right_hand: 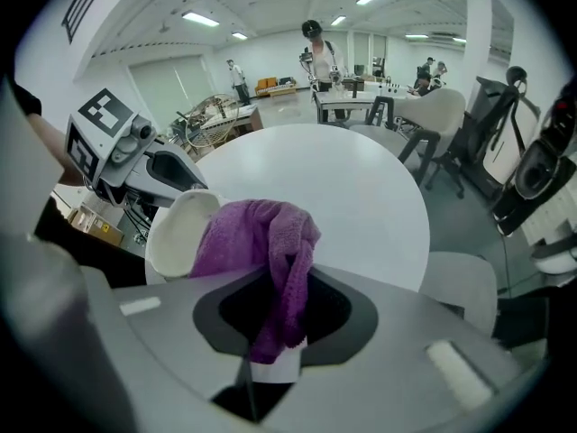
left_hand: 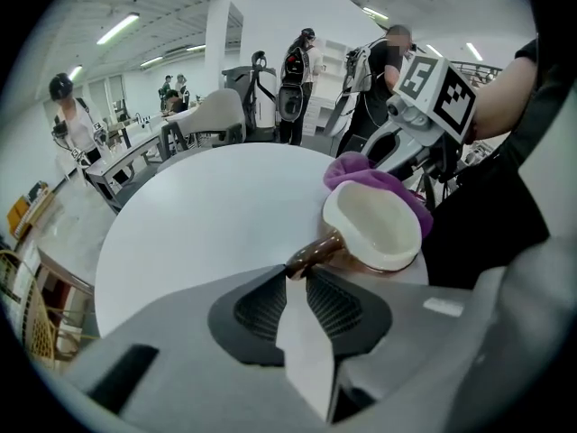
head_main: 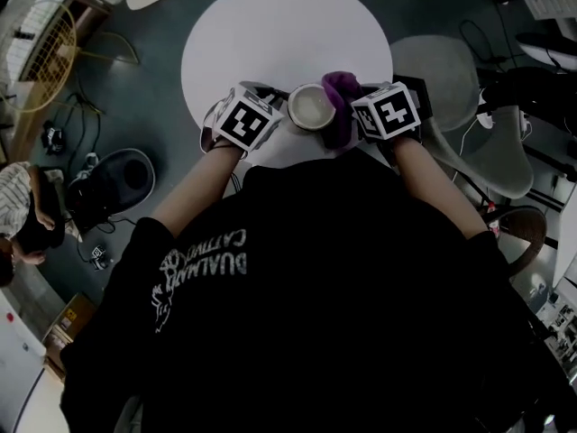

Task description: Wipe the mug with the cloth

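The mug [head_main: 311,106], cream inside and brown outside, hangs tilted over the near edge of the round white table [head_main: 279,34]. My left gripper [left_hand: 296,273] is shut on the mug's brown handle [left_hand: 315,253], and the mug's mouth [left_hand: 374,228] faces up toward me. My right gripper [right_hand: 279,278] is shut on a purple cloth [right_hand: 261,237], whose bunched end lies against the mug's [right_hand: 176,233] outer side. In the head view the cloth [head_main: 341,93] sits at the mug's right, between it and the right gripper [head_main: 353,123].
A grey stool [head_main: 442,70] and a pale chair [head_main: 505,161] stand right of the table. On the floor to the left are a wire fan [head_main: 36,52] and a black bag [head_main: 117,183]. A person [head_main: 18,215] is at far left; others stand behind.
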### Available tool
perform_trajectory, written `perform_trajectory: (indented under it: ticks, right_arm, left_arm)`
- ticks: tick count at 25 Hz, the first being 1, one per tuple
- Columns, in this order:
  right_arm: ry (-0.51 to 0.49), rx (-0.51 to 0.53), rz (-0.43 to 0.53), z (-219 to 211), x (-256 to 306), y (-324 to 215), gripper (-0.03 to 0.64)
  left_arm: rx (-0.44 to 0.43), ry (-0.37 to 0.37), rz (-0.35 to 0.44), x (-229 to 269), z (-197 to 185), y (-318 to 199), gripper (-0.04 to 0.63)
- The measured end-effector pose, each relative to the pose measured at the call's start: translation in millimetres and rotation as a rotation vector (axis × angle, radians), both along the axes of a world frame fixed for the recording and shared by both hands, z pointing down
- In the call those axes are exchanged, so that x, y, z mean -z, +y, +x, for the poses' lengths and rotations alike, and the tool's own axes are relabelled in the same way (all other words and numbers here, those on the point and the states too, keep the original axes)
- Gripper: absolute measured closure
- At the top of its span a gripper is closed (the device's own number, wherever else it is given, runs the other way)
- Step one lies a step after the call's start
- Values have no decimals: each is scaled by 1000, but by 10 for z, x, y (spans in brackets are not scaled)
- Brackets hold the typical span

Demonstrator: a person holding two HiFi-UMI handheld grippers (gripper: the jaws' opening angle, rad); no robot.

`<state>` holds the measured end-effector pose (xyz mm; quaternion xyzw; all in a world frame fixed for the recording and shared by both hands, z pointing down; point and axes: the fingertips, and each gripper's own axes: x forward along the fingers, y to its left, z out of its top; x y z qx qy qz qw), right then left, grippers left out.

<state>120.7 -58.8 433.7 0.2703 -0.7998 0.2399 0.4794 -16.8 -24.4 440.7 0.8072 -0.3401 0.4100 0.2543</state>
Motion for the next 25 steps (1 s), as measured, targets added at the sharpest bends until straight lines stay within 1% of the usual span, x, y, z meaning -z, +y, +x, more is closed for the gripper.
perform_trajectory:
  ticks: [7,9,12,15,18,22,25]
  right_arm:
    - [1,-83,-25,51,10,212,543]
    - [2,-111,-29,66,-2,255,543]
    - [-8,-177,-43,119,-8,312,543]
    - [-18,-251,-61,163,-20,388,543]
    - [-22,-307,-67,158,-27,468,543]
    - [-28,-354,-71,151,-37,602,543]
    - [-36,-383,-70,153,-39,686,543]
  left_arm:
    - [-37,6,-4,3,-55,-25,525]
    - [-50,7,8,5,-51,-46,526]
    - [-65,16,12,11,-12,-56,526]
    - [-77,25,-8,0,2,-25,526]
    - [-91,28,1,18,-42,-47,526]
    - [-92,31,11,23,-93,-50,528]
    - [-101,37,4,17,-86,-31,528]
